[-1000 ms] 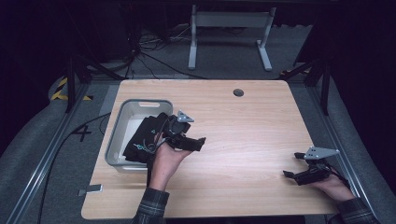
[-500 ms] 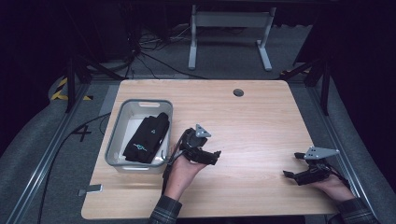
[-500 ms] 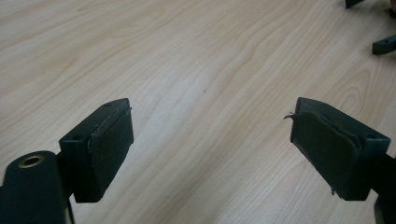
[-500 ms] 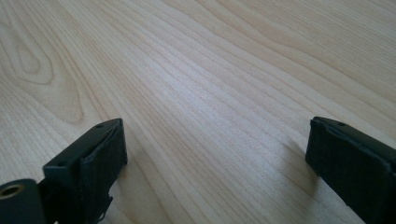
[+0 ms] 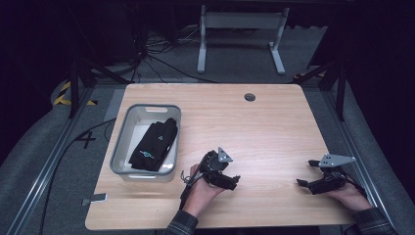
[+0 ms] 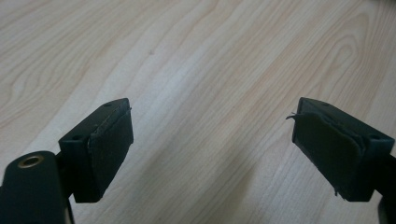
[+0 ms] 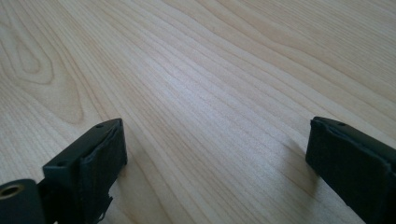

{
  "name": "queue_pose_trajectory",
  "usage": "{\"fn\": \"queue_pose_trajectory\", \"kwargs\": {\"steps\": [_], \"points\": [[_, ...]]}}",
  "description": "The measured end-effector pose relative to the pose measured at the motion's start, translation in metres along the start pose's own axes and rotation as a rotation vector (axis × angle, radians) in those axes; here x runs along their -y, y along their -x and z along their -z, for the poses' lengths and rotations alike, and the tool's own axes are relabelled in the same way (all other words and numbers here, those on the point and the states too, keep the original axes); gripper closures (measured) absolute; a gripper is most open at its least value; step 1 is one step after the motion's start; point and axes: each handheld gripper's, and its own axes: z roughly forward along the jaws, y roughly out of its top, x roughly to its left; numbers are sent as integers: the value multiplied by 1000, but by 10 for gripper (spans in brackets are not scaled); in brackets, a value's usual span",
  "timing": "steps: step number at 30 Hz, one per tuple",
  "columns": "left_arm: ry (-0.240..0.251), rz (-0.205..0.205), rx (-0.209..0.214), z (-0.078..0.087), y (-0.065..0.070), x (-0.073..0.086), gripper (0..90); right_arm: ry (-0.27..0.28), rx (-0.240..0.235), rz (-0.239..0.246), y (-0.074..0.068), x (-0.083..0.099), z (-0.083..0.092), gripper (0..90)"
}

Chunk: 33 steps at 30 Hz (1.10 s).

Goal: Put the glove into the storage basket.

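Two grippers, left gripper and right gripper, gape empty above table.

A pale wooden counter stands on a grey carpeted floor in a dim room; behind it, a grey metal frame and loose cables (black, tangled).

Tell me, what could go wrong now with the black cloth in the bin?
The black cloth lies heaped in the grey bin, one end up near the rim, so it might slump over the wall. The open left gripper hangs low over the table and could bump the wood.
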Motion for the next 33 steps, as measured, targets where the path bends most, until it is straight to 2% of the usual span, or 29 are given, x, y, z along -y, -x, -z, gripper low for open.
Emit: {"fn": "queue_pose_trajectory", "kwargs": {"steps": [3,5,9,14,20,23,33], "points": [[-15,-5,-4,-5,4,1,125,0,0,1,0,0,0,56],[-18,-7,9,-10,5,3,125,0,0,0,0,0,0,56],[-36,-29,12,-16,9,5,125,0,0,0,0,0,0,56],[-41,-40,0,-20,10,8,109,0,0,0,0,0,0,56],[-22,-76,-20,-25,12,10,53,0,0,0,0,0,0,56],[1,-79,-18,-27,13,13,6,0,0,0,0,0,0,56],[-4,-79,-12,-27,13,12,0,0,0,0,0,0,0,56]]}}
